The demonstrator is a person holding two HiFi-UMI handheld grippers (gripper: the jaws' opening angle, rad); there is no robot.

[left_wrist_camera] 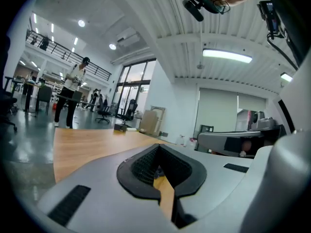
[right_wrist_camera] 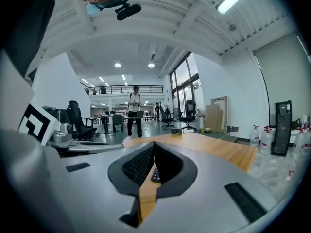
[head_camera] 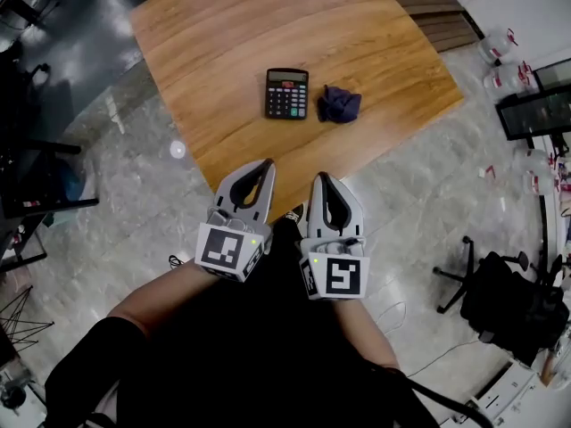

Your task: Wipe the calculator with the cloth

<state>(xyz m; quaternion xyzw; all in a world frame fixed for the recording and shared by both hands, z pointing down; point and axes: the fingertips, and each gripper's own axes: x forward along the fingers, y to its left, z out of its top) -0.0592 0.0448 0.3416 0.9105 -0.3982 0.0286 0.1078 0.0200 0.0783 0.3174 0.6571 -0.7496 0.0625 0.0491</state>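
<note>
Desks and dark chair frames line the far left of the room, on a grey stone-tiled floor (head_camera: pixel 134 203). Next to them stands a wooden table (head_camera: pixel 232 34), one corner turned toward the person, its top bare apart from two things. The calculator (head_camera: pixel 286 94) lies flat near the middle of the table's near half, black, with its display at the far end. Just to its right sits the cloth (head_camera: pixel 339 103), a dark blue crumpled lump, with only a sliver of wood showing between the two.

Closer in, the person holds both tools side by side at the near corner, pointing toward the table. The left gripper (head_camera: pixel 266 164) has its jaws pressed together at the tips with nothing between them; its own view (left_wrist_camera: pixel 158 147) shows only tabletop through the hollow behind the tips. The right gripper (head_camera: pixel 318 178) is also closed and empty, its jaws meeting in a thin seam (right_wrist_camera: pixel 154 144), and part of the calculator's keypad (right_wrist_camera: pixel 155 175) shows through the hollow below that seam. Both tips are well short of the calculator and the cloth, and neither touches anything. Each tool carries a marker cube facing up, the left cube (head_camera: pixel 225 250) and the right cube (head_camera: pixel 339 276).

On the far right, clear plastic bottles (head_camera: pixel 504 52) stand on the floor, and a black office chair (head_camera: pixel 500 292) sits nearer the person.
</note>
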